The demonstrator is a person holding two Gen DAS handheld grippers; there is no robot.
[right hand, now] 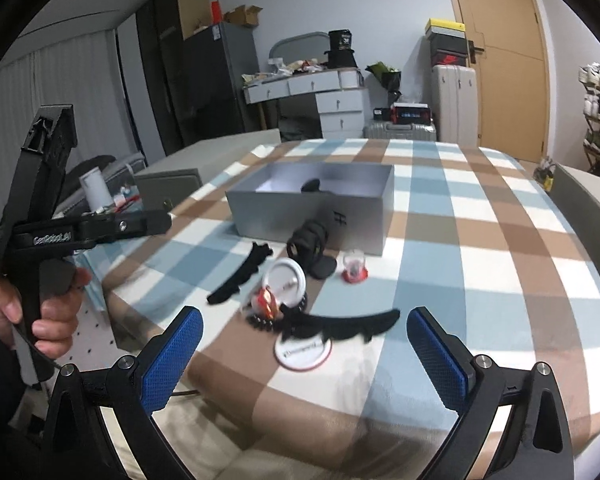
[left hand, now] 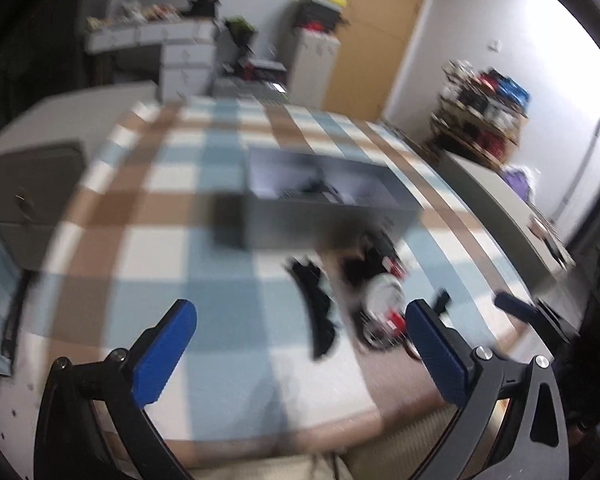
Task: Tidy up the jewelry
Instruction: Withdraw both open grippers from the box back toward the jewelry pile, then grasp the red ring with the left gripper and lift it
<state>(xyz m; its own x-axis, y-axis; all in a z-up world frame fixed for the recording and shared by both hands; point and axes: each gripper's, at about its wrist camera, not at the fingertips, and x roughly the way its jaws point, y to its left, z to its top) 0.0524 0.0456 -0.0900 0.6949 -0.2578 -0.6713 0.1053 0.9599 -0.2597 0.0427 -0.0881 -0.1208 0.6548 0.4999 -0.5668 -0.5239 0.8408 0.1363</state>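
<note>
Grey box (right hand: 312,212); blue-brown-white checked cloth (right hand: 480,240); blue fingers (right hand: 172,364).

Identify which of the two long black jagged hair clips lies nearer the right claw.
The clip lying crosswise, just beyond the right claw and partly over the white round badge. The other clip lies farther off to the left, slanting toward the grey box.

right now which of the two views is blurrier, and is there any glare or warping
Left wrist view: heavy motion smear, so the grey box and the small items in front of it are hard to read, and the white wall at upper right is blown out. Right wrist view: sharp, with the grey box and black hair clip crisp. Both views: fisheye bending of the checked cloth.
</note>
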